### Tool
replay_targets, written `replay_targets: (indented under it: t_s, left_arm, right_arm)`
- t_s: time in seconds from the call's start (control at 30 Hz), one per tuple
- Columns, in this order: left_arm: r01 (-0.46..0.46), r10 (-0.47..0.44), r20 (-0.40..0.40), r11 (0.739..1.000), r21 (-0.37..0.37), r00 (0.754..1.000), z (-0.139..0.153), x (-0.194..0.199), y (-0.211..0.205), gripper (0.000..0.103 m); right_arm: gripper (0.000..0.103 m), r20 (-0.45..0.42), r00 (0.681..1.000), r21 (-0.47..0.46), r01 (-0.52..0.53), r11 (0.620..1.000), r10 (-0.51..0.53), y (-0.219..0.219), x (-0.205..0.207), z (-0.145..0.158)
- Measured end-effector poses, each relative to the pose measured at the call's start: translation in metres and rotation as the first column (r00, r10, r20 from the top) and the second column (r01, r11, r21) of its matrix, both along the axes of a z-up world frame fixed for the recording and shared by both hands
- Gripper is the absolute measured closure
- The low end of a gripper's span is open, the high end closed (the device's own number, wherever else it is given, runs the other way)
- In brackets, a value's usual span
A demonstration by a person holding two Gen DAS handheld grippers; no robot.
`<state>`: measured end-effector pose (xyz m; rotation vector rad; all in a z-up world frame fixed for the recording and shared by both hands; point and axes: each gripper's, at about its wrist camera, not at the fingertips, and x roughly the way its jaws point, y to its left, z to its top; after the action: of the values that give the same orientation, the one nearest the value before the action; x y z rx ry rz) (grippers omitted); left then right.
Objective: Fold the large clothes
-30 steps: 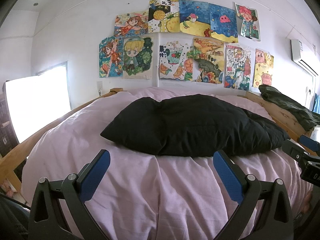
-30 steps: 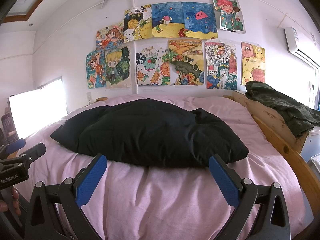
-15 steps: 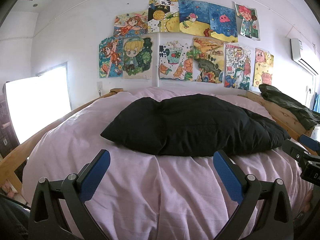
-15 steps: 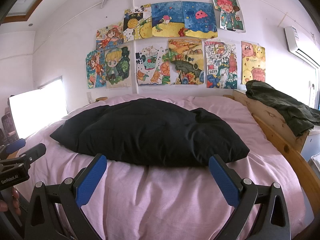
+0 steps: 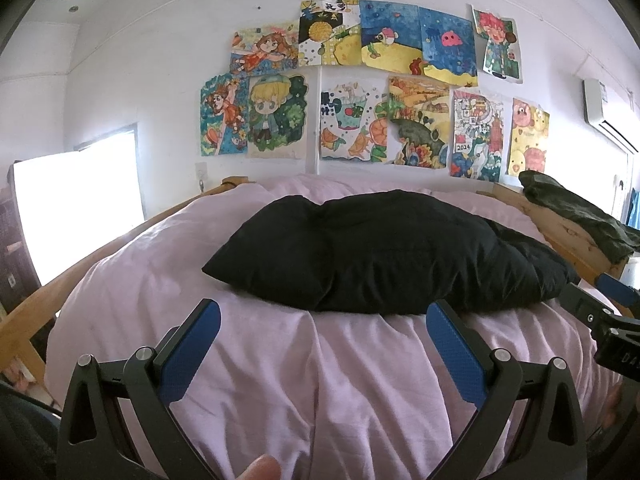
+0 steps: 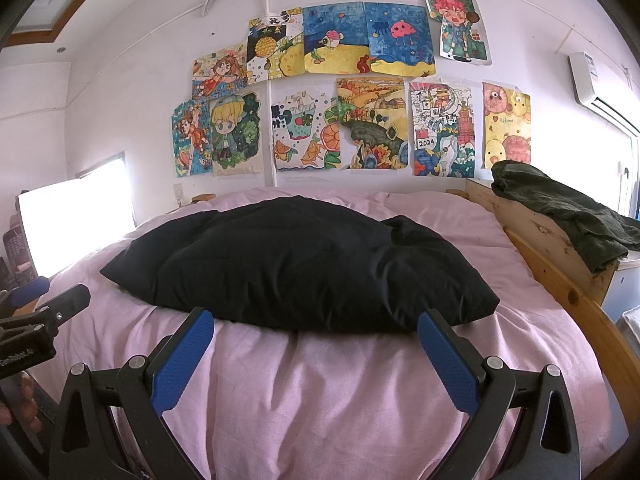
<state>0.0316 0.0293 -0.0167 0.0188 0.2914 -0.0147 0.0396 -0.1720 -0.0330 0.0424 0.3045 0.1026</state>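
Note:
A large black padded garment (image 5: 384, 252) lies in a puffy bundle on the pink bed cover (image 5: 320, 380); it also shows in the right wrist view (image 6: 304, 264). My left gripper (image 5: 322, 320) is open and empty, held above the cover just short of the garment's near edge. My right gripper (image 6: 314, 322) is open and empty at the near edge of the garment, to the right of the left one. Each gripper shows at the side of the other's view: the right one (image 5: 604, 304) and the left one (image 6: 36, 300).
A wooden bed frame (image 6: 560, 280) runs along the right side, with a dark green garment (image 6: 568, 212) draped on it. Coloured drawings (image 6: 340, 92) cover the far wall. A bright window (image 5: 76, 200) is on the left. An air conditioner (image 6: 596, 84) hangs at upper right.

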Motion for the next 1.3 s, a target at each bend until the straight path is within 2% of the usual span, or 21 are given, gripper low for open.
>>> replay_targets:
  t_s: [0.23, 1.3]
  left_arm:
    - [-0.001, 0.0, 0.008, 1.0, 0.028, 1.0, 0.002, 0.0, 0.006, 0.002]
    - [0.0, 0.0, -0.014, 0.999, 0.033, 1.0, -0.005, 0.006, 0.021, 0.002]
  right_arm:
    - [0.0, 0.0, 1.0, 0.0, -0.001, 1.0, 0.001, 0.0, 0.0, 0.0]
    - [0.0, -0.005, 1.0, 0.001, 0.001, 1.0, -0.001, 0.002, 0.001, 0.0]
